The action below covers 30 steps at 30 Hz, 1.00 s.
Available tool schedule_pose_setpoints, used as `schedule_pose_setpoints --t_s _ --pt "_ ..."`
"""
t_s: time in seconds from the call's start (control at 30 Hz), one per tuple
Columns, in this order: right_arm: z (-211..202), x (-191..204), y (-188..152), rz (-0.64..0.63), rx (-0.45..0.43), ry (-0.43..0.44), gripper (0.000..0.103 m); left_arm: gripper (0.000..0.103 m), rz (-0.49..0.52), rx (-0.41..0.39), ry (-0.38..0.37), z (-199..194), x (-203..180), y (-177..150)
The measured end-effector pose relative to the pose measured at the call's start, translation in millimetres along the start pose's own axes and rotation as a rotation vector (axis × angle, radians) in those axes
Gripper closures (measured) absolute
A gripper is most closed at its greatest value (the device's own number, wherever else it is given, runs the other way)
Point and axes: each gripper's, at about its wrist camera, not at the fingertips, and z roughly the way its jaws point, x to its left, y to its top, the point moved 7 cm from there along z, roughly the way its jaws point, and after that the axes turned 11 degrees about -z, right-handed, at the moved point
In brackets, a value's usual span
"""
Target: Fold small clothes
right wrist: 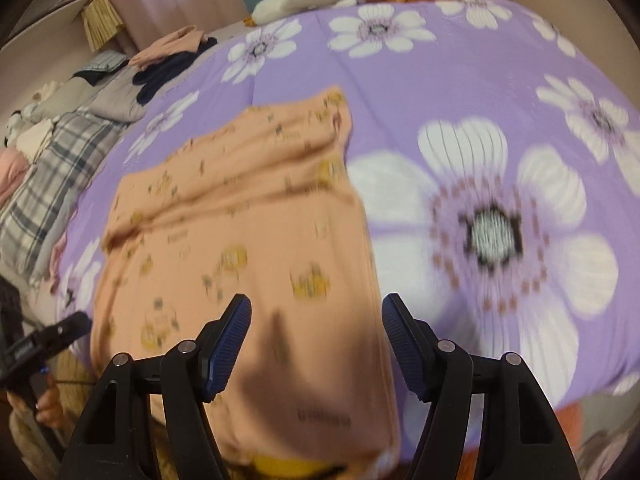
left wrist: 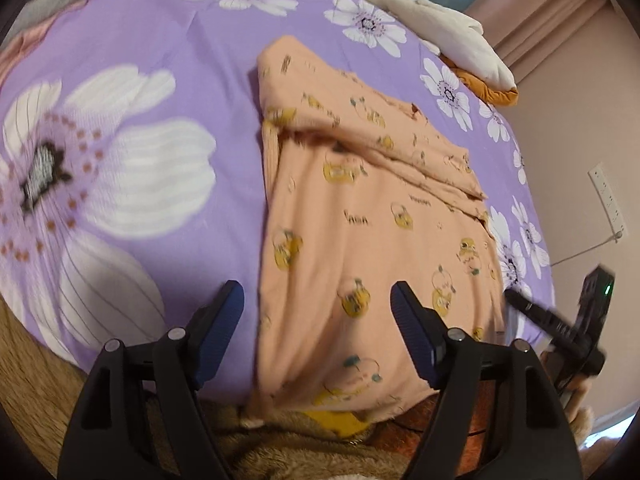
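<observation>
A peach garment (left wrist: 360,216) printed with small yellow figures lies partly folded on a bed, spread over a purple bedspread (left wrist: 168,40) patterned with large white flowers, its near edge reaching the bed's edge. The left gripper (left wrist: 316,320) hangs above the garment's near left edge, jaws apart and holding nothing; the right gripper (right wrist: 316,340) hangs above its near right edge, jaws likewise apart and empty. A white and orange cloth heap (left wrist: 452,36) rests at the bed's far side, and other clothes (right wrist: 168,60) lie piled farther off.
</observation>
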Motion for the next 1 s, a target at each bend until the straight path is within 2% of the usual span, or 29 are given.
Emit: schedule_pose_setpoints --t_s 0.1,0.27,0.4,0.47,0.5,0.57,0.63,0.67,0.7,0.83,1.0 --pt "-2 2 -22 -0.022 0.006 -0.007 0.036 0.028 0.002 -0.018 0.013 1 -1 -7" --pt "-5 2 -23 0.009 -0.009 0.022 0.036 0.029 0.020 0.001 0.027 6 -6 -13" --pt "-4 5 -26 0.010 -0.016 0.031 0.037 0.035 0.013 0.013 0.025 9 -6 -16" --pt "-1 9 -28 0.017 -0.018 0.069 0.044 0.042 0.030 0.038 0.012 12 -10 -19" --pt "1 11 -29 0.017 -0.021 0.086 0.047 0.050 0.037 0.054 0.000 15 -12 -20" --pt "5 16 -28 -0.018 -0.025 0.068 0.058 0.059 0.037 0.056 0.001 19 -13 -19" --pt "7 21 -26 -0.050 -0.031 0.073 0.079 0.082 0.050 0.061 -0.006 23 -17 -18" --pt "8 23 -25 -0.045 -0.032 0.092 0.085 0.088 0.051 0.068 -0.009 24 -18 -18" --pt "10 25 -25 -0.040 -0.027 0.119 0.092 0.089 0.047 0.071 -0.012 25 -18 -17" --pt "5 33 -16 -0.053 -0.048 0.162 0.093 0.091 0.028 0.062 -0.054 20 -24 -13" --pt "-24 41 11 -0.053 -0.159 0.234 0.093 0.091 0.056 -0.015 -0.108 -5 -42 0"
